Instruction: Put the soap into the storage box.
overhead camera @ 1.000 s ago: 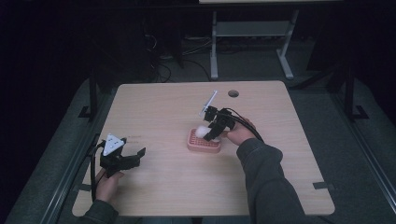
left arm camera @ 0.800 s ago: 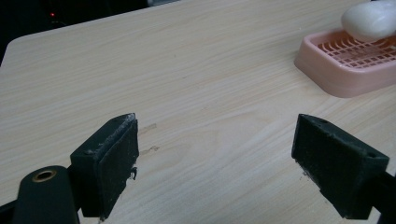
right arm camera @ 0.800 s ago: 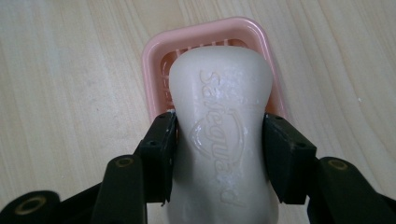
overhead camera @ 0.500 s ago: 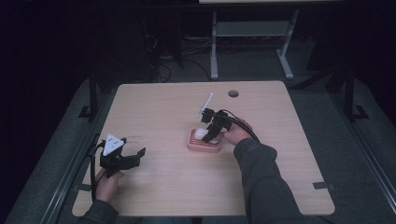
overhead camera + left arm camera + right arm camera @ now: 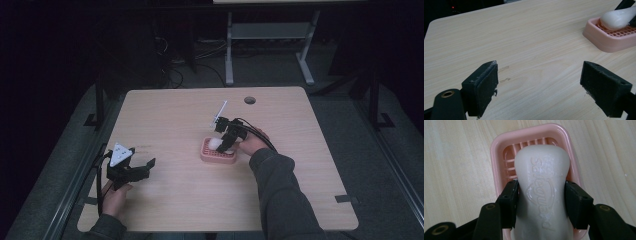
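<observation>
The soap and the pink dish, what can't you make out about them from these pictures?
- Soap bar: near end cut off by the bottom edge, right gripper view.
- Whether it touches the pink dish: the underside is hidden by the bar itself.
- Dish: cut off by the right edge, left gripper view.

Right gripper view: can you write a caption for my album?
Right gripper squeezing a white soap bar over a pink soap dish on a wooden table.

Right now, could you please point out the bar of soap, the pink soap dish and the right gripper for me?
bar of soap (image 5: 541, 172): right gripper view, its embossed top face.
pink soap dish (image 5: 496, 152): right gripper view, its left rim.
right gripper (image 5: 540, 202): right gripper view, midway between its fingertips, which clamp the soap's sides.
</observation>
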`<state>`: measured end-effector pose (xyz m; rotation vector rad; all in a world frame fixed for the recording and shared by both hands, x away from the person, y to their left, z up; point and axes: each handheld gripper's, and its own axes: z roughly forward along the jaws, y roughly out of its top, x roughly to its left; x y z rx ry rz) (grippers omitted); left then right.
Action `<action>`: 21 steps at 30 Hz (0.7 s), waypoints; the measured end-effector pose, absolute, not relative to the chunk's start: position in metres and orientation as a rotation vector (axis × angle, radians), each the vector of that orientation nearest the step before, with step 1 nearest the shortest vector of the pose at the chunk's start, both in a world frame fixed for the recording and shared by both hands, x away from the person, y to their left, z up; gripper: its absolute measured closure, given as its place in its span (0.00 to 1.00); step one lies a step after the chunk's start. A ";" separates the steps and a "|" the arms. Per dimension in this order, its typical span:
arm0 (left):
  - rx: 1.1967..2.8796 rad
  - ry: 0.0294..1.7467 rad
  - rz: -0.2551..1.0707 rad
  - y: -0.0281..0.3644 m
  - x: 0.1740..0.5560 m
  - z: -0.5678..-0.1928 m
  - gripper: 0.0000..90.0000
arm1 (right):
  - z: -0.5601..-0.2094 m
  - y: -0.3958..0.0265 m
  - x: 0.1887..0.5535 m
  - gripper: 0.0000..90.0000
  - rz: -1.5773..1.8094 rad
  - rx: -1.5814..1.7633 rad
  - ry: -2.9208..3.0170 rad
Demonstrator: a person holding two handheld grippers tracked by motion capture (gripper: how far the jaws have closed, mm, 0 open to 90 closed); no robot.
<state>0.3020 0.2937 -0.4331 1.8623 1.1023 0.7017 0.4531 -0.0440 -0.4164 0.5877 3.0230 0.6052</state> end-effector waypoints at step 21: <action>1.859 1.105 0.703 0.294 0.302 -0.433 0.16 | -0.421 -0.040 0.454 0.53 0.586 0.590 3.034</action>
